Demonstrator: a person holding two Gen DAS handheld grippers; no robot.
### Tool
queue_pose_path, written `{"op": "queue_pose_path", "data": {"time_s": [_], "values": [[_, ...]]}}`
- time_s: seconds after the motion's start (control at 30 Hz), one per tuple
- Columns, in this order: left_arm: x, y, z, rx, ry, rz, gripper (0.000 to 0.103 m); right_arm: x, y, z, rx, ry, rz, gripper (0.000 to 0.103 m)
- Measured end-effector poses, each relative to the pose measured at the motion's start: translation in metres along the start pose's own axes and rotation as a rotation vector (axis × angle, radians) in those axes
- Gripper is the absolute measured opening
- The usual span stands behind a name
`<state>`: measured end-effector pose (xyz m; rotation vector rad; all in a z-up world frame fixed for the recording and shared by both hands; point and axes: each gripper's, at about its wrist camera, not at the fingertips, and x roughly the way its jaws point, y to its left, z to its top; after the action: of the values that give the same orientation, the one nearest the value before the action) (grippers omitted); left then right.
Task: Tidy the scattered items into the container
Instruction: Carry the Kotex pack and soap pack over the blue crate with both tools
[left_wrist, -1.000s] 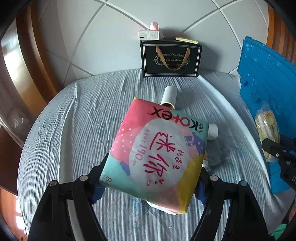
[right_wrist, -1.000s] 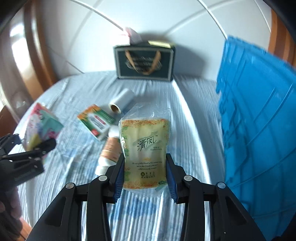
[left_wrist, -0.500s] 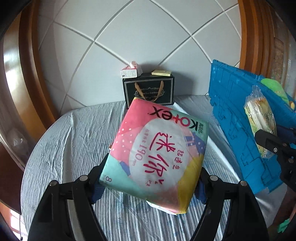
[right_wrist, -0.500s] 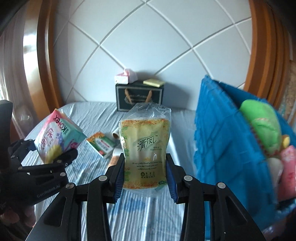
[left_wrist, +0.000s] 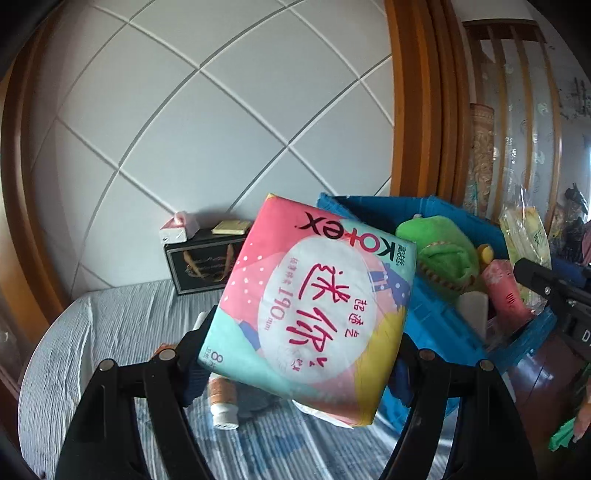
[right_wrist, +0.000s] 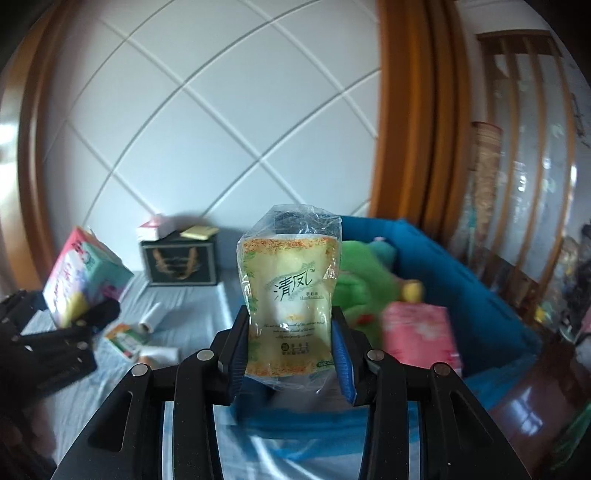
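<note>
My left gripper (left_wrist: 295, 354) is shut on a pink, teal and yellow Kotex pad pack (left_wrist: 314, 299), held in the air over the bed, left of the blue crate (left_wrist: 454, 332). In the right wrist view my right gripper (right_wrist: 290, 328) is shut on a yellow-green tissue pack (right_wrist: 290, 295) in clear wrap, raised in front of the blue crate (right_wrist: 461, 280). The crate holds a green plush toy (right_wrist: 358, 291) and a pink pack (right_wrist: 421, 336). The left gripper (right_wrist: 79, 314) with its pad pack (right_wrist: 79, 273) shows at the left edge there.
On the striped bed sheet (left_wrist: 122, 325) lie an orange-labelled bottle (left_wrist: 221, 402), a small green-orange box (right_wrist: 123, 338) and a white roll (right_wrist: 151, 317). A black gift bag (left_wrist: 201, 262) with a tissue box (left_wrist: 179, 229) on top stands against the white padded headboard. Wooden frame at right.
Both grippers have risen and swung right with their packs still held. The crate's open top and its contents have come into view, and the bed items have dropped low in the frames.
</note>
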<state>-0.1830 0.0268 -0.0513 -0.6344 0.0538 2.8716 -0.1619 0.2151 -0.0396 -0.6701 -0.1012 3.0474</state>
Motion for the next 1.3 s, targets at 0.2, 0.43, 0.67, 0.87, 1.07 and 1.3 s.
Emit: {"op": "queue_pose_path", "data": {"time_s": [0.2, 0.43, 0.67, 0.87, 1.07, 1.3], "values": [[0.017, -0.114, 0.031, 0.008, -0.050, -0.081, 0.076, 0.014, -0.107, -0.002, 0.019, -0.015, -0.040, 0.039], [0.084, -0.230, 0.049, -0.002, 0.086, -0.090, 0.076, 0.048, -0.221, -0.009, -0.011, 0.024, -0.007, 0.039], [0.125, -0.317, 0.074, 0.006, 0.169, -0.133, 0.076, 0.067, -0.292, -0.016, 0.028, 0.063, 0.007, 0.039], [0.158, -0.378, 0.064, 0.026, 0.273, -0.193, 0.078, 0.064, -0.331, -0.017, 0.045, 0.069, -0.008, 0.039], [0.166, -0.401, 0.054, 0.062, 0.281, -0.145, 0.092, 0.070, -0.347, -0.020, 0.044, 0.081, 0.009, 0.039], [0.144, -0.379, 0.053, 0.086, 0.237, 0.000, 0.095, 0.080, -0.337, -0.020, 0.020, 0.096, 0.066, 0.040]]}}
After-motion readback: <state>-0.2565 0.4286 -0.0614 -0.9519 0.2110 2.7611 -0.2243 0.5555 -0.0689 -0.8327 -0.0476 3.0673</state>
